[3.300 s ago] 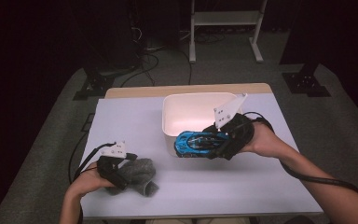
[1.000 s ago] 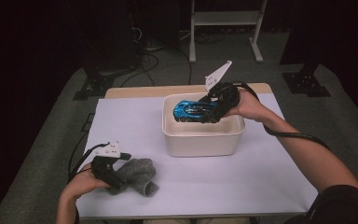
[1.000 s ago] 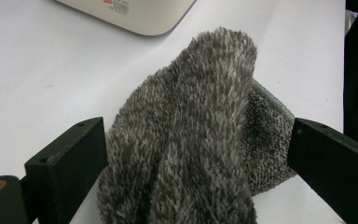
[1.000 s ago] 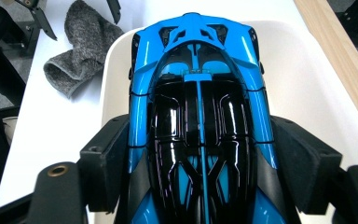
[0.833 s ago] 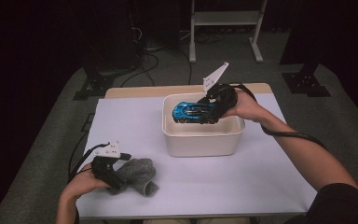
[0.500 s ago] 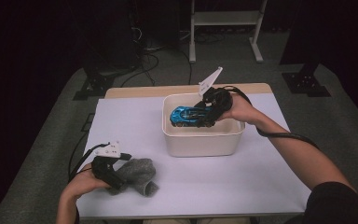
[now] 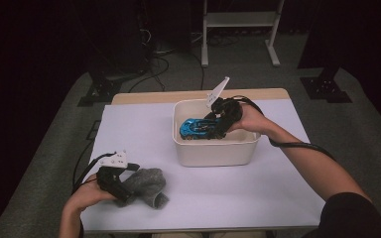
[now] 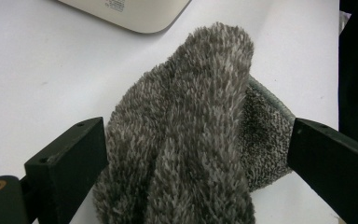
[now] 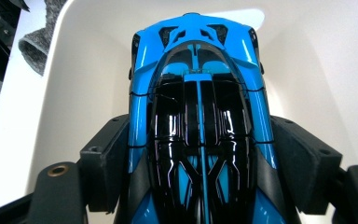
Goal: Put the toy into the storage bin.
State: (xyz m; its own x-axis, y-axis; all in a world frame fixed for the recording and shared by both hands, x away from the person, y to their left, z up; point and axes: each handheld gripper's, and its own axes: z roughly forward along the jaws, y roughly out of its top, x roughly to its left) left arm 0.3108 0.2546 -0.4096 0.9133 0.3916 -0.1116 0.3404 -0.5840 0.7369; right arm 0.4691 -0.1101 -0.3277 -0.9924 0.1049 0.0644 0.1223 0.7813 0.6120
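Note:
A blue and black toy car (image 7: 198,128) is held low inside the white bin (image 7: 213,151) at the middle of the table. My right gripper (image 7: 221,121) is shut on it. In the right gripper view the jaws of the right gripper (image 9: 199,140) press the sides of the car (image 9: 198,116), and its nose points at the bin's far wall (image 9: 317,60). A fuzzy grey sock (image 7: 146,183) lies at the front left of the table. My left gripper (image 7: 121,188) rests at it. The left gripper (image 8: 198,149) stands open with the sock (image 8: 186,140) between its jaws.
The white table top (image 7: 144,129) has free room left of the bin and along the front right. A white metal stand (image 7: 238,20), cables and dark tripod feet (image 7: 96,91) are on the floor behind the table.
My right gripper carried the car from the table in front of the bin up over its rim and lowered it inside. The left gripper and sock stayed put.

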